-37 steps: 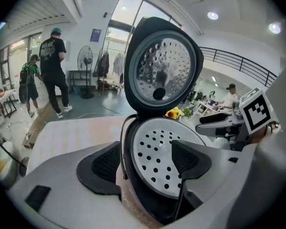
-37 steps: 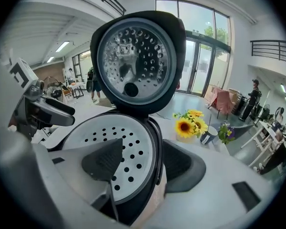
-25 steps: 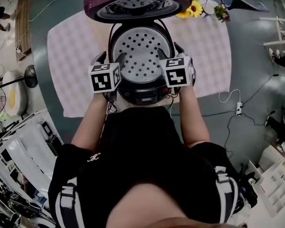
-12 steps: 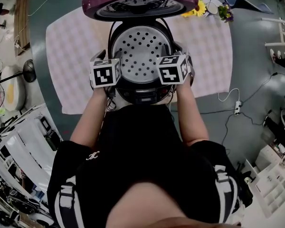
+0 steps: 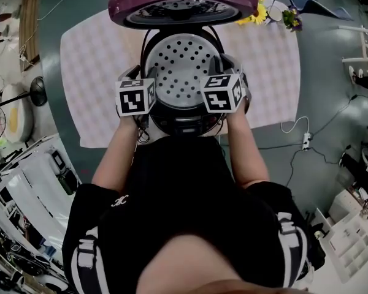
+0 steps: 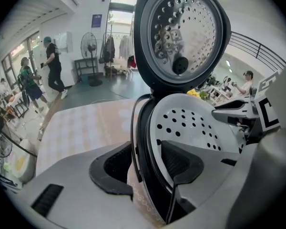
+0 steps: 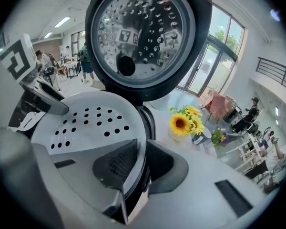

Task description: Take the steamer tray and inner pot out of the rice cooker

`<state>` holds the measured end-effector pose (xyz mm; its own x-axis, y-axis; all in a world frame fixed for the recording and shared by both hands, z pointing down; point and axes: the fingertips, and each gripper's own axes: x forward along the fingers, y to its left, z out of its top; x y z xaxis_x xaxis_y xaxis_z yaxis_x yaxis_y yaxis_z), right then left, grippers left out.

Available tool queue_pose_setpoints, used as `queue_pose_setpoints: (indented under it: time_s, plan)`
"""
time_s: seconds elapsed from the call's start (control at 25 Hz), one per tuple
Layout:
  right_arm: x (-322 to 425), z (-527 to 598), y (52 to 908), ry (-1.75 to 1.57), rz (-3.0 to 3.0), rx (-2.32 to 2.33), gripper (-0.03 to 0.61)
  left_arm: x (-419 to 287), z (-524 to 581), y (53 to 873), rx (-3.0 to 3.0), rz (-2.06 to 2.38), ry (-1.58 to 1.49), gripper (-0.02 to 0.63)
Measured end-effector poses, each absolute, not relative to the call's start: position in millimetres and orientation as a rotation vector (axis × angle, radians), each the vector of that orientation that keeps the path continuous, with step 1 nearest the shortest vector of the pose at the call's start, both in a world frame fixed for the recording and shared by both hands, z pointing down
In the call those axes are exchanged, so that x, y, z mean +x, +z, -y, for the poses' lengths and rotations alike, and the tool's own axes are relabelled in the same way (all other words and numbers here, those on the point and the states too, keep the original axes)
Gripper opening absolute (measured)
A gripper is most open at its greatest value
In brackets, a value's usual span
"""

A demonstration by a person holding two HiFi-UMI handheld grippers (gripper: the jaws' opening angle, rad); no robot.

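Both closing, right gripper [image 7: 142, 149] pinching steamer tray [image 7: 76, 137], left gripper [image 6: 147, 159] loose astride cooker rim [image 6: 145, 130]

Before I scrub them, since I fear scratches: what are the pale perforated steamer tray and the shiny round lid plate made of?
Steamer tray: probably plastic, matte pale grey, no glare. Lid plate: likely polished metal; it mirrors its surroundings.
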<state>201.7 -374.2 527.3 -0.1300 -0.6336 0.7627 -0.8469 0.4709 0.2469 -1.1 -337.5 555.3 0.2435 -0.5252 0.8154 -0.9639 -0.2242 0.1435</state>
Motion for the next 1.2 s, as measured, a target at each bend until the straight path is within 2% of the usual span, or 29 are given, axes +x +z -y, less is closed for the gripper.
queue_pose_setpoints:
  time_s: [0.36,0.72,1.2]
  plan:
    - [201.0,373.7,513.3,0.286,1.888,1.258,0.055,-1.8,340.6,535.3,1.902,1.407,0.818,0.183]
    - [195.5,367.8,489.7,0.240,1.946,1.285,0.055,3.1,335.8,509.3,1.974,1.457,0.779,0.057]
    - [181.6,360.0,440.5,0.113,2.062,1.364,0.055,-9.0,325.2,443.8,2.095,1.571,0.522,0.038]
